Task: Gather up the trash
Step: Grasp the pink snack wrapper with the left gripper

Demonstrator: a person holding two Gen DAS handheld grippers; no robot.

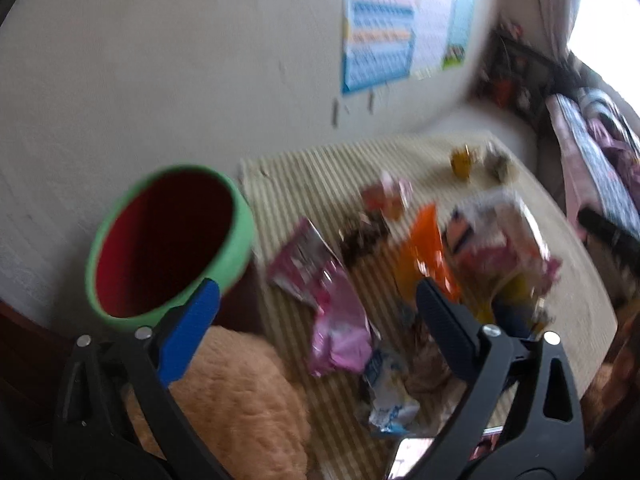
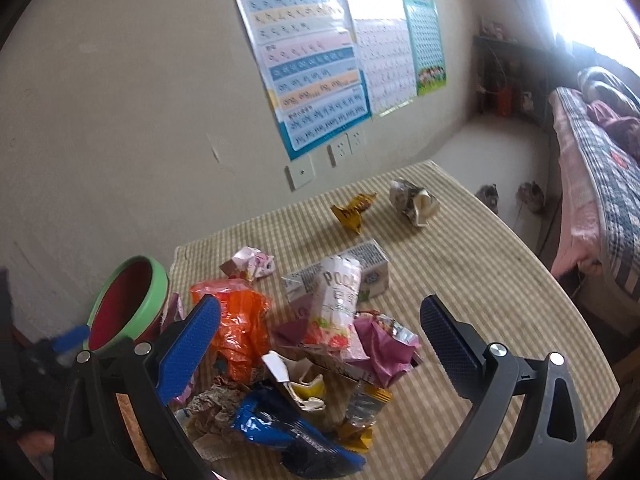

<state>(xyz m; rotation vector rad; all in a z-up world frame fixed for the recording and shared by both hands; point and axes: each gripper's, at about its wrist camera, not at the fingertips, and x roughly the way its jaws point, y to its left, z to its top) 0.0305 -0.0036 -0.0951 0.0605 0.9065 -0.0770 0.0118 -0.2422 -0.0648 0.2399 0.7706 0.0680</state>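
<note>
Striped tablecloth (image 2: 460, 280) is covering a table against a beige wall (image 2: 120, 120), posters (image 2: 312, 68) hanging above. Trash is sitting mostly in one pile at the near-left of the cloth: orange wrapper (image 2: 236, 320), white tube pack (image 2: 336, 304) lying on a small carton (image 2: 368, 268), purple wrapper (image 2: 384, 344), blue wrapper (image 2: 288, 432). Crumpled pink paper (image 2: 252, 262) is lying just behind the pile; yellow wrapper (image 2: 354, 208) and a crumpled ball (image 2: 414, 200) are sitting well apart at the far end. Green bin (image 2: 128, 300) with red inside is standing at the table's left edge, beside the pile. Right gripper (image 2: 320, 332) is hanging over the pile, jaws wide apart, nothing between the pads. Left gripper (image 1: 320, 320) is showing blurred, jaws also spread wide and gripping nothing, bin (image 1: 168, 240) just behind its left finger, pink wrapper (image 1: 328, 312) between the fingers. Bed (image 2: 592, 184) is standing at the right.
</note>
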